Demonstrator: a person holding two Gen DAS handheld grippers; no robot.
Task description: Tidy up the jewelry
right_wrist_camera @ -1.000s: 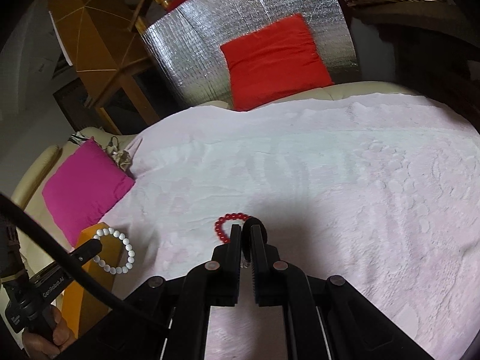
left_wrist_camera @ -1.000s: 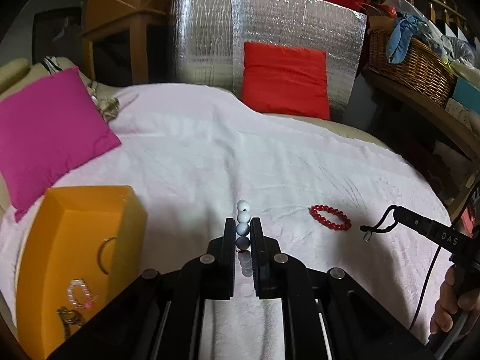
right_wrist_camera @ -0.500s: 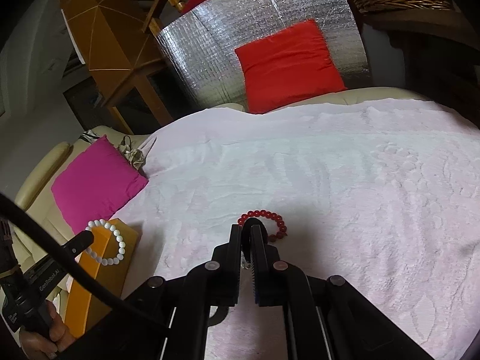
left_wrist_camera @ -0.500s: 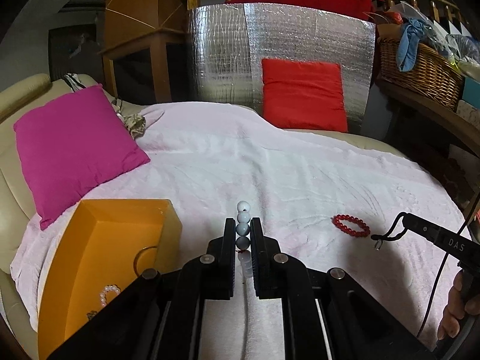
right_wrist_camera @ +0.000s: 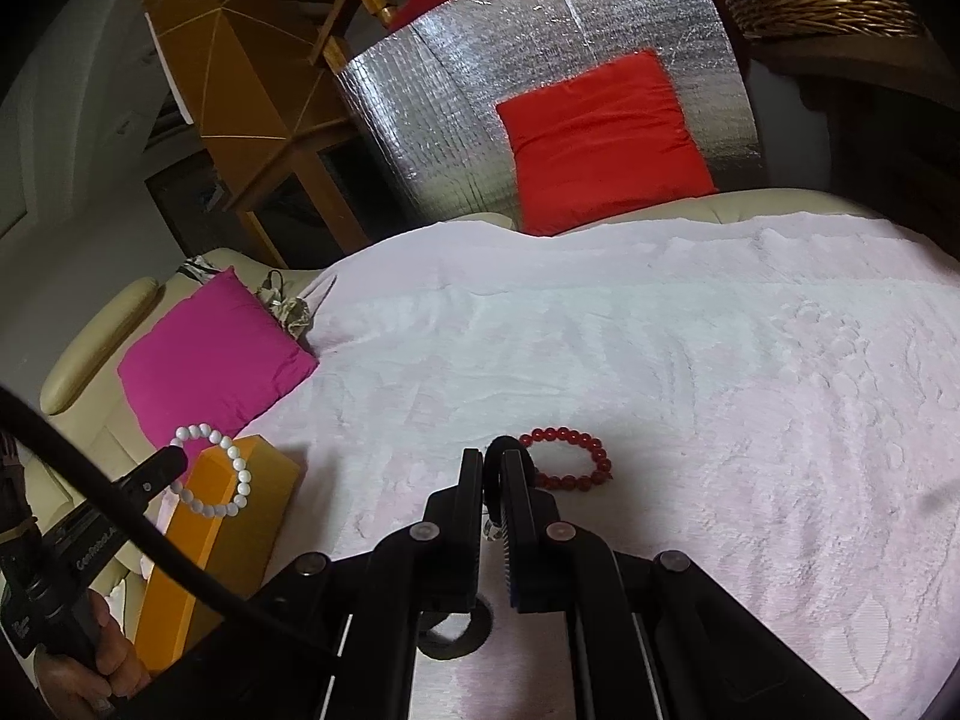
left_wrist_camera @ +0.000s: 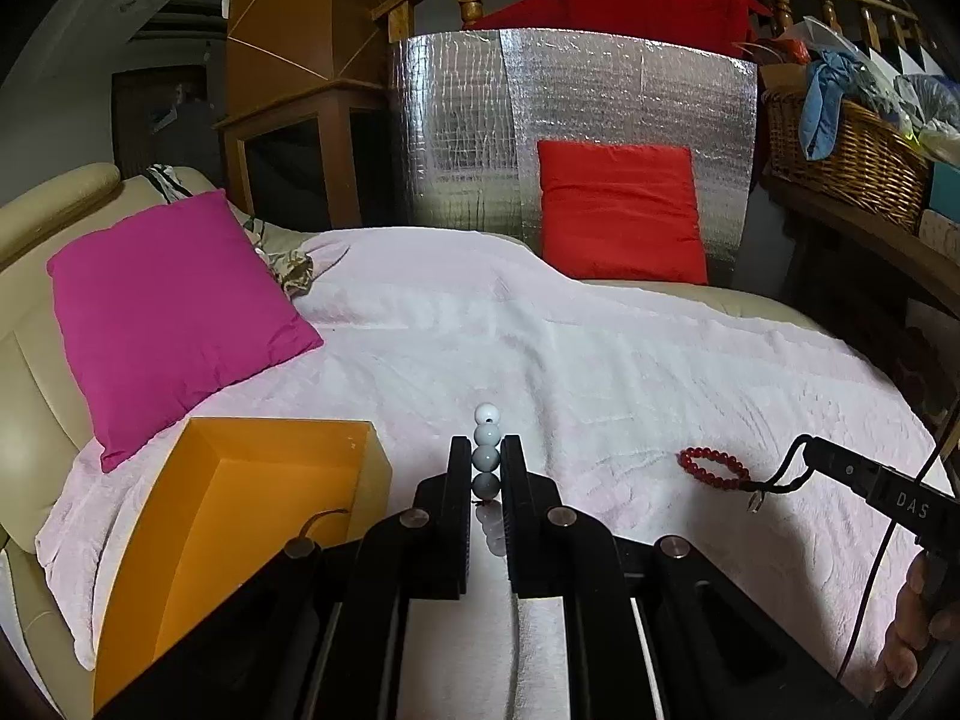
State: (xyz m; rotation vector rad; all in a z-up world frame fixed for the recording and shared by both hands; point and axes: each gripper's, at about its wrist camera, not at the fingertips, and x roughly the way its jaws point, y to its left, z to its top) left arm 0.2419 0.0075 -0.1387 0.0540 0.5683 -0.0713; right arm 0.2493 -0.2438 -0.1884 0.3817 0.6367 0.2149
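Note:
My left gripper [left_wrist_camera: 486,462] is shut on a white bead bracelet [left_wrist_camera: 486,444], held in the air right of an open orange box [left_wrist_camera: 240,480]. The right wrist view shows that bracelet [right_wrist_camera: 219,474] hanging beside the box [right_wrist_camera: 240,516]. My right gripper [right_wrist_camera: 493,468] is shut on a black cord necklace [right_wrist_camera: 493,480] with a small pendant, held above the pink blanket. The left wrist view shows that cord [left_wrist_camera: 780,474] dangling. A red bead bracelet [left_wrist_camera: 714,468] lies on the blanket, just right of my right gripper's tips [right_wrist_camera: 567,459].
A pink blanket [left_wrist_camera: 540,330] covers a cream sofa. A magenta cushion [left_wrist_camera: 168,312] lies at the left, a red cushion [left_wrist_camera: 618,210] against a silver foil panel [left_wrist_camera: 570,108] at the back. A wicker basket [left_wrist_camera: 840,150] stands on a shelf at the right.
Both views have pulled back and tilted up. The left gripper with the white bracelet stays beside the orange box. The red bracelet now lies right of the right gripper's tips.

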